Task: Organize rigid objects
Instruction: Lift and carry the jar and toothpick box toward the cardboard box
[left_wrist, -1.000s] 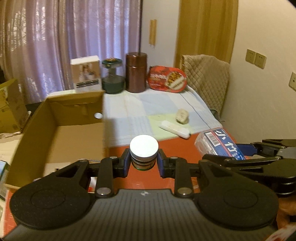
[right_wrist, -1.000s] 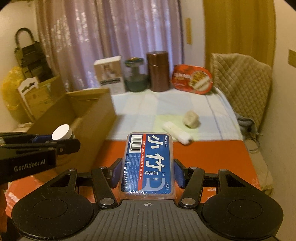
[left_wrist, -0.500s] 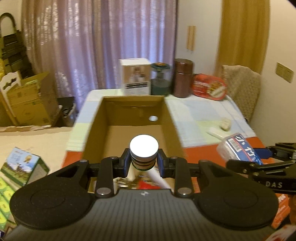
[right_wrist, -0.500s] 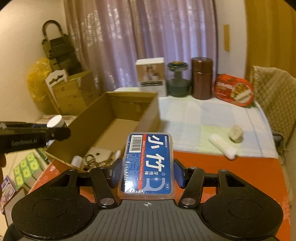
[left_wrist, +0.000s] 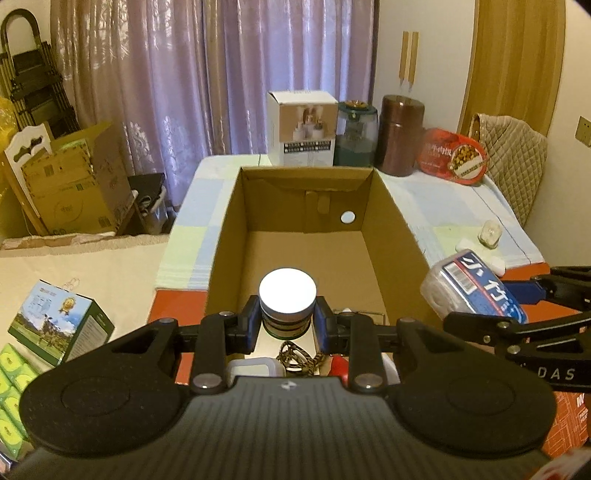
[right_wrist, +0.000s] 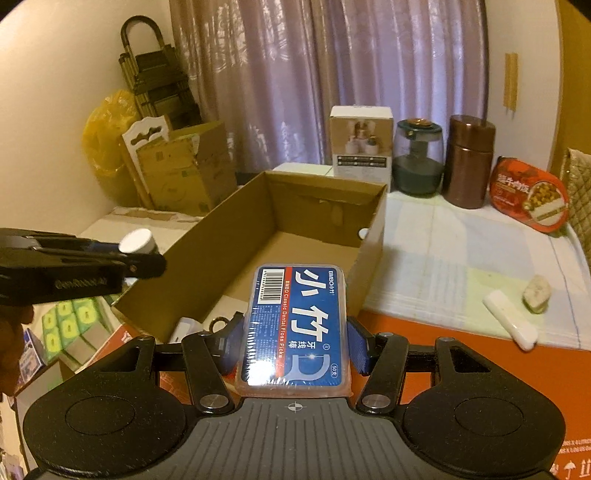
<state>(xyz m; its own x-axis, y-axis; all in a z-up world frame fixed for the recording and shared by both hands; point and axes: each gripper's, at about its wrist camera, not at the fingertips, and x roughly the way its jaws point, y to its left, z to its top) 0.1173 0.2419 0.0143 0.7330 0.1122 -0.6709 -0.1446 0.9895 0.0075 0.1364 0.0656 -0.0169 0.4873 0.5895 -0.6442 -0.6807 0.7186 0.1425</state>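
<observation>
My left gripper is shut on a small round jar with a white lid, held over the near end of an open cardboard box. My right gripper is shut on a blue dental floss pick box, just right of the cardboard box. In the left wrist view the floss box and the right gripper show at the right. In the right wrist view the left gripper with the jar shows at the left. Small items, a cord and a white piece among them, lie in the box's near end.
At the table's far end stand a white carton, a green jar, a brown canister and a red tin. A white bar and a pale lump lie on the cloth. Cartons sit left.
Both grippers have swung left across the table, from over the orange surface to the cardboard box. The jar and the floss box stay gripped.
</observation>
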